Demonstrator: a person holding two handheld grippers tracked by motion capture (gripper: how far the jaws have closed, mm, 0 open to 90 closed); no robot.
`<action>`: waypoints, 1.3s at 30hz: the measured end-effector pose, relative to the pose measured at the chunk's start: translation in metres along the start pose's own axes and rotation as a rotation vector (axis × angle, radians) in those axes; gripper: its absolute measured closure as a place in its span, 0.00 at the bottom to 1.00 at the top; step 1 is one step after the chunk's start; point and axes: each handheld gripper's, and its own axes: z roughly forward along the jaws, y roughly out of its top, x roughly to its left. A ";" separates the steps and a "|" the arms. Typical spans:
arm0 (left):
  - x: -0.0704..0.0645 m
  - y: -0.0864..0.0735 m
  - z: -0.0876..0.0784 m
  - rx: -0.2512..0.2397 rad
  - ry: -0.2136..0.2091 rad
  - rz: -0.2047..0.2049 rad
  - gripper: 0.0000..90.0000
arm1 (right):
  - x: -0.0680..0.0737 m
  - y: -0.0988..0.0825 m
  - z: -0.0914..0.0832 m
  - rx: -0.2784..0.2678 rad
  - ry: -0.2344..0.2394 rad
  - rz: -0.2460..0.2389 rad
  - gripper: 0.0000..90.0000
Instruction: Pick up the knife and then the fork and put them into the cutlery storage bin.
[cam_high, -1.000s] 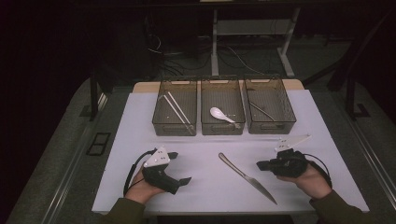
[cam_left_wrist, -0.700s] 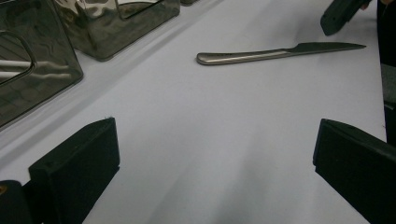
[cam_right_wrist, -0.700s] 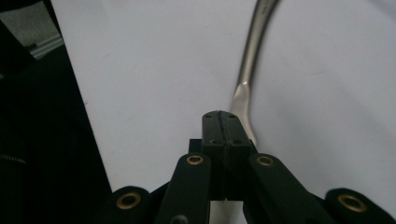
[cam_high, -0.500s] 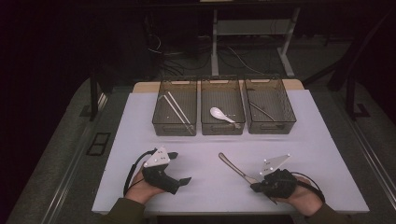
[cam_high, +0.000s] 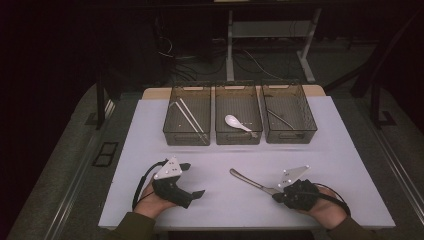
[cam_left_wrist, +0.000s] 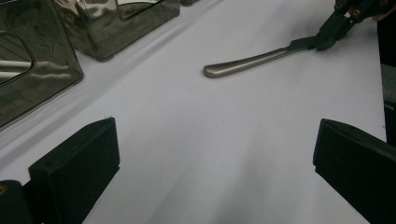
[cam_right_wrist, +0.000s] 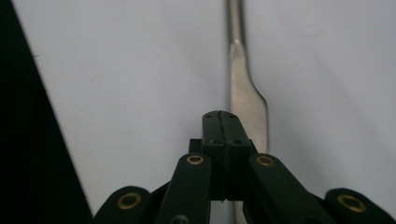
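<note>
A metal table knife (cam_high: 245, 179) lies flat on the white table (cam_high: 150, 145), its handle pointing toward the bins. My right gripper (cam_high: 276, 196) is shut, and its joined tips rest on the knife's blade. In the right gripper view the closed pads (cam_right_wrist: 220, 116) sit over the blade (cam_right_wrist: 245, 100) with no gap and nothing between them. The left gripper view shows the knife (cam_left_wrist: 247, 60) with the right gripper (cam_left_wrist: 327, 39) touching its blade end. My left gripper (cam_high: 194, 179) lies at the near left, jaws wide open over bare table (cam_left_wrist: 210, 154).
Three clear bins stand in a row at the back. The left bin (cam_high: 170, 135) holds chopsticks (cam_high: 189, 119), the middle one a white spoon (cam_high: 235, 122), the right bin (cam_high: 310, 127) a thin metal utensil (cam_high: 280, 119). The table's near edge runs just below both hands.
My right gripper has moved left and down from beside the knife onto its blade, staying shut. The left gripper has not moved.
</note>
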 end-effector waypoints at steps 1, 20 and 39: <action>0.000 0.000 0.000 0.000 -0.001 0.001 0.00 | -0.003 0.000 0.000 0.003 -0.006 -0.001 1.00; 0.000 0.000 0.001 0.004 -0.003 0.003 0.00 | -0.019 0.060 0.009 0.157 0.070 -0.127 0.73; 0.000 0.000 0.001 0.004 -0.007 0.001 0.00 | -0.017 0.103 0.044 0.364 0.087 -0.262 0.84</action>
